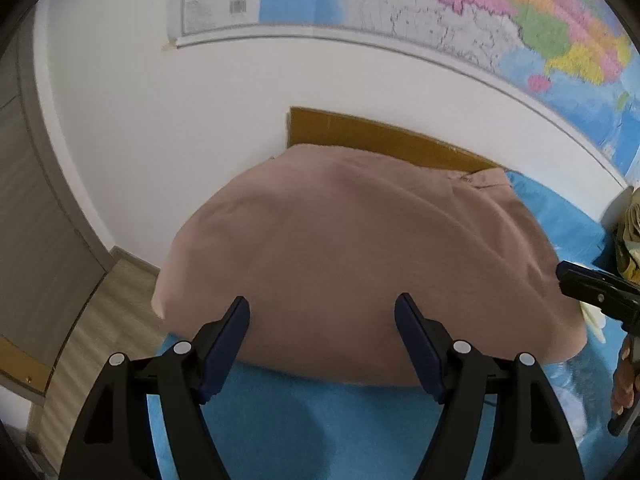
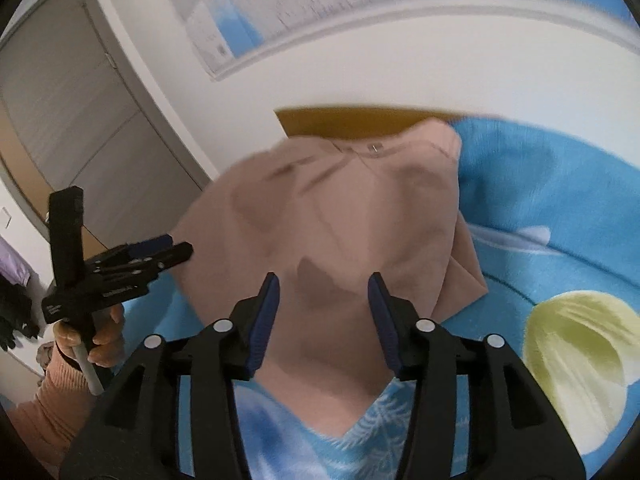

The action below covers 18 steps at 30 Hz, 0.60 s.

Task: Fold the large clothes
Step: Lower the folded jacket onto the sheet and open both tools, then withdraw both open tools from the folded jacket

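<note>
A dusty-pink garment (image 1: pixel 352 248) lies folded flat on a blue bedspread (image 1: pixel 320 432), its button end toward the headboard. My left gripper (image 1: pixel 322 314) hovers over the garment's near edge, jaws wide apart with nothing between the pads. In the right wrist view the same garment (image 2: pixel 340 208) shows creases and a pointed corner toward the camera. My right gripper (image 2: pixel 324 286) stands open above that corner, with the pads off the cloth. The left gripper (image 2: pixel 132 260) appears at the garment's left side, held by a hand (image 2: pixel 104 332). The right gripper (image 1: pixel 592 288) shows at the far right edge.
A wooden headboard (image 1: pixel 380 136) stands against the white wall under a large map (image 1: pixel 440 8). A grey door (image 2: pixel 80 120) and wood floor (image 1: pixel 100 320) lie to the left of the bed. Bundled olive cloth (image 1: pixel 630 232) sits at the right edge. The bedspread carries a pale yellow print (image 2: pixel 580 340).
</note>
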Available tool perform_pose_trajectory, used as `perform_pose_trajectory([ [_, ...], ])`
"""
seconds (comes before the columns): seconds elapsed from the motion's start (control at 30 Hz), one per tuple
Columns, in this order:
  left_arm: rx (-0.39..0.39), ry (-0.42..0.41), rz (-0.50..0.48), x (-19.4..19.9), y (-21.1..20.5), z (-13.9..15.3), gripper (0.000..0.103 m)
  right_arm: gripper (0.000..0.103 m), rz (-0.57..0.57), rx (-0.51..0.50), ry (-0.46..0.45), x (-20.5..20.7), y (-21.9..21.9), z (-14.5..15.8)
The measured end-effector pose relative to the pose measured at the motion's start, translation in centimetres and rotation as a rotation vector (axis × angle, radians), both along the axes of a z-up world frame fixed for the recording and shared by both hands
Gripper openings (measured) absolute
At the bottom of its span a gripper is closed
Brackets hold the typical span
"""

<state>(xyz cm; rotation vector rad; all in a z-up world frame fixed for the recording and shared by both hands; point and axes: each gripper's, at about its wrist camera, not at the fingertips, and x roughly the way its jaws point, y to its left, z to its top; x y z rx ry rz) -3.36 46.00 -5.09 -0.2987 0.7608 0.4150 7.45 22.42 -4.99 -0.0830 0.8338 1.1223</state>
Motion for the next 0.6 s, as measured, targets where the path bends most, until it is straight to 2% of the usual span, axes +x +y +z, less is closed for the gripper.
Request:
perform_pose_trajectory([
  [0.2,0.009,-0.022,-0.039,-0.8,-2.6,0.6,0.078,0.049,0.047,-0.047,-0.068,-2.1,1.0,-0.7],
  [0.33,0.003,0.024,-0.079,0.6,-4.4,-0.8,0.078,0.048,0.056,-0.101,-0.077,-2.5,1.7,-2.3],
  [0.43,0.014,0.037,-0.076,1.1,-4.8,-1.5,0.078,0.049,0.057,-0.105,-0.083,-2.7,1.7,-2.4],
  [0.6,0.014,0.018,-0.063,0.7,-5.4,-1.0,0.078,0.049,0.054,-0.078,-0.081,-3.3,0.6,-1.6],
])
